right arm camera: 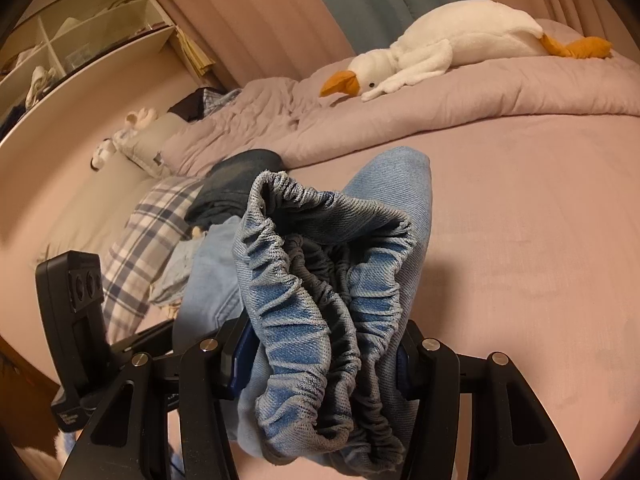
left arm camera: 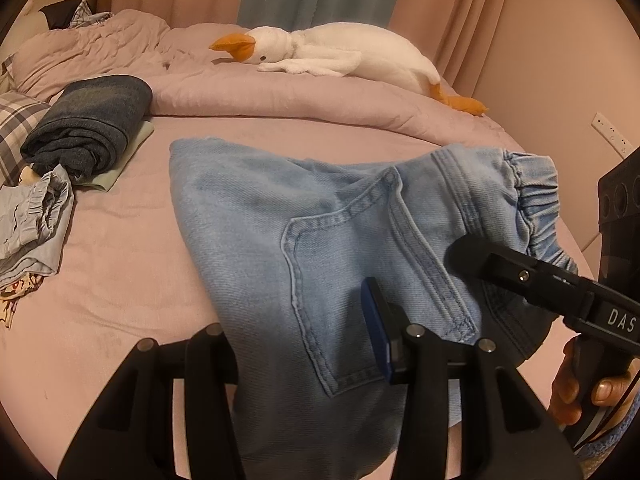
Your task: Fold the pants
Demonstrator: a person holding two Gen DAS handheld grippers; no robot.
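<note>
Light blue denim pants (left arm camera: 280,220) are folded over and held above the pink bed, back pocket facing up. My left gripper (left arm camera: 304,344) is shut on the pants near the pocket; the fabric drapes over its fingers. My right gripper (right arm camera: 320,360) is shut on the gathered elastic waistband (right arm camera: 320,280), which bunches up between its fingers. In the left wrist view the right gripper (left arm camera: 520,276) reaches in from the right at the waistband. The left gripper's body (right arm camera: 76,320) shows at the left of the right wrist view.
A folded dark blue garment (left arm camera: 88,124) lies on a pale green one at the left. A crumpled light garment (left arm camera: 32,224) lies nearby. A white plush goose (left arm camera: 340,56) rests on the rolled pink duvet (left arm camera: 280,96). A plaid pillow (right arm camera: 148,248) and shelves (right arm camera: 72,40) stand at left.
</note>
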